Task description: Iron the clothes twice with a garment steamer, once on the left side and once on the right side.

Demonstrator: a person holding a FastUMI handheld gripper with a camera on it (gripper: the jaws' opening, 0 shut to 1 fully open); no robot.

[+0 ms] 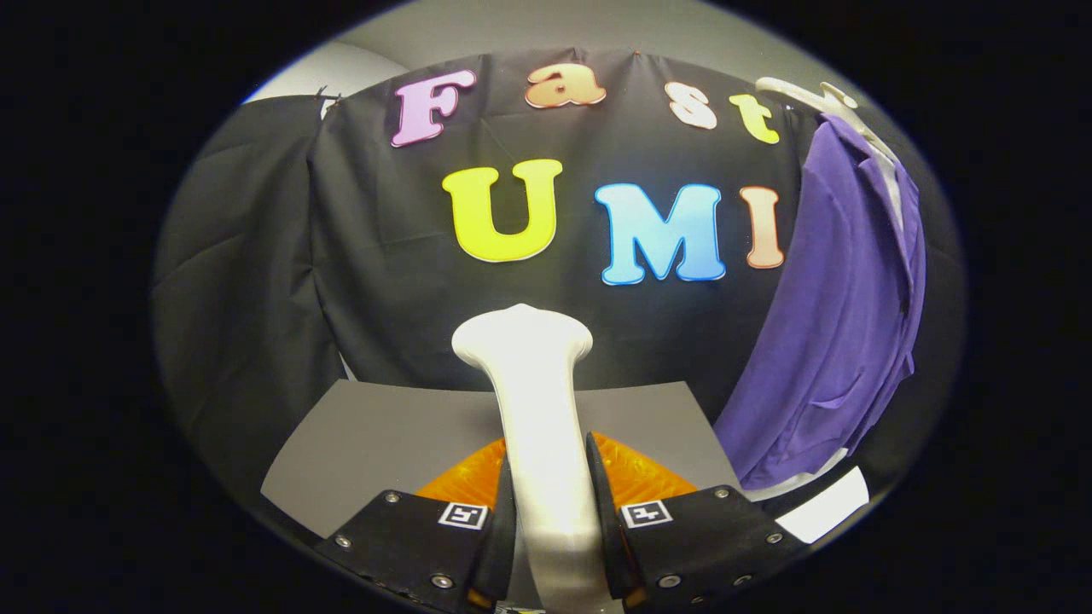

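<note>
Black cloth wall (384,256) straight ahead, grey tabletop (375,435) below it, pale wall above the cloth.

Your gripper (550,503) is closed on the garment steamer (533,401): both fingers press the white handle, one on each side, low on the shaft. Head flares out at the top, beyond the fingertips, pointing at the cloth wall, not at the garment. Orange piece (640,477) sits just behind the fingers on the table, likely the steamer's stand or base; can't tell for sure.

Purple shirt (836,290) hangs to the right of the steamer, on a white hanger (802,92), well apart from the head. Hem ends just above a white sheet (823,507) at the table's right corner. No contact yet, so my read is neither pass is done.

Handling notes:
- Steamer body is rigid, smooth plastic, probably slick. The handle narrows where you hold it, so the grip is in the right place. Keep it there, don't slide up toward the head.
- Top-heavy by the look of it; the head may try to tip when you swing right. Move slow.
- Shirt is soft and hangs free. It'll swing or bunch if you push hard. Light contact, stroke downward along the fabric.
- Hanger hook is barely visible; can't tell how securely it sits. A sideways drag could pull the shirt off.

Next: rotate right, bring the head flat against the shirt's near side, top first.
</note>
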